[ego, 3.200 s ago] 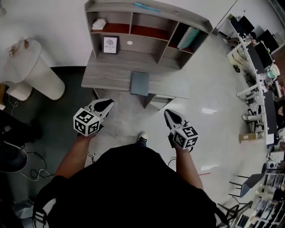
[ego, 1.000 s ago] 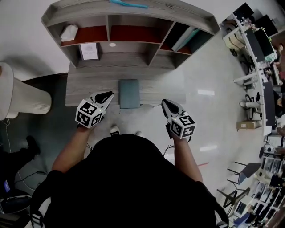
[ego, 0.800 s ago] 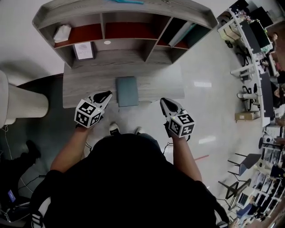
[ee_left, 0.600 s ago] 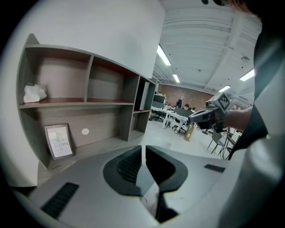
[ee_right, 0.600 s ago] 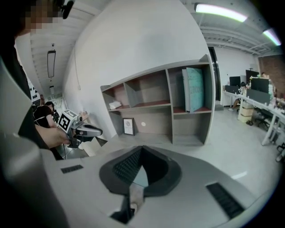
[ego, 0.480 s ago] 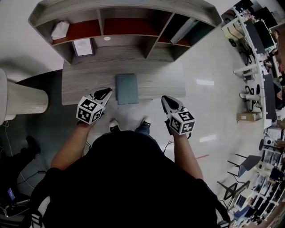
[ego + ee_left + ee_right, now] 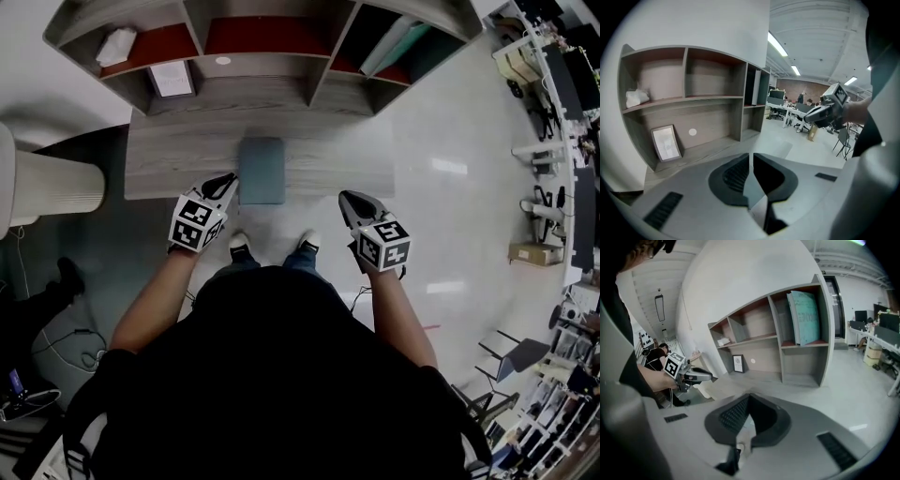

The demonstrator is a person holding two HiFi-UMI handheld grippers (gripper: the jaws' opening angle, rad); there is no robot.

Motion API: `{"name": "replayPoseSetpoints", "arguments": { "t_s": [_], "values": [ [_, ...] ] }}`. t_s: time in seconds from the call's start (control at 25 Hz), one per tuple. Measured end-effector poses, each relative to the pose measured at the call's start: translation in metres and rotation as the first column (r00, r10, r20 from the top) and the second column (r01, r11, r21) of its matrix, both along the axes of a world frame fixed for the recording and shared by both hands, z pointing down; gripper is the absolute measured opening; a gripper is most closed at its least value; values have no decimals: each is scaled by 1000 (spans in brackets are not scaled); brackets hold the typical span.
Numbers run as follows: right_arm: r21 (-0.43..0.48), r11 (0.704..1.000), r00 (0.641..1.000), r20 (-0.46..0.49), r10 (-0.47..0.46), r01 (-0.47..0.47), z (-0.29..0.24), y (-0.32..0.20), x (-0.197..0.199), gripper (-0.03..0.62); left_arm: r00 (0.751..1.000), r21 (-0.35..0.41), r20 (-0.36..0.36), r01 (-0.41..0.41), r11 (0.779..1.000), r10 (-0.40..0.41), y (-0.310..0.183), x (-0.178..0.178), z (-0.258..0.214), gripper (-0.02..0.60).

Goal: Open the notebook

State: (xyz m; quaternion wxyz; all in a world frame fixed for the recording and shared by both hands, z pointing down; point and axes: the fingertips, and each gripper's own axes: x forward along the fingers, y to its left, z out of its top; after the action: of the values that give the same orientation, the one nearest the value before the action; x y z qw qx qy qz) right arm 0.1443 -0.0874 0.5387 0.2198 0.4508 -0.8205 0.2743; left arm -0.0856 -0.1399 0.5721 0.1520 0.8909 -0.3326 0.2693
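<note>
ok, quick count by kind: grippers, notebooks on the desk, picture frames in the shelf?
Grippers: 2, the left gripper and the right gripper
Notebook: 1
Picture frame: 1
Total: 4

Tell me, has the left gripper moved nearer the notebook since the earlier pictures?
Yes. The left gripper has come forward: earlier it was short of the desk, now its tip reaches the desk's front edge, just left of the notebook.
</note>
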Motion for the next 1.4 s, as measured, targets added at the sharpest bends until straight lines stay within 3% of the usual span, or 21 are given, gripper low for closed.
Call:
{"name": "replayPoseSetpoints", "arguments": {
  "t_s": [0.32,0.84,1.4],
  "values": [
    [-74,997,999,31,-24,26,35,5,20,2,994,-21,103,-34,999,36,14,34,45,32],
    [-180,983,999,31,-34,39,87,18,47,2,957,-49,241,-152,987,159,28,90,116,71],
    [-248,967,998,24,-56,60,122,23,57,2,884,-117,369,-262,958,287,54,119,191,109]
  ]
}}
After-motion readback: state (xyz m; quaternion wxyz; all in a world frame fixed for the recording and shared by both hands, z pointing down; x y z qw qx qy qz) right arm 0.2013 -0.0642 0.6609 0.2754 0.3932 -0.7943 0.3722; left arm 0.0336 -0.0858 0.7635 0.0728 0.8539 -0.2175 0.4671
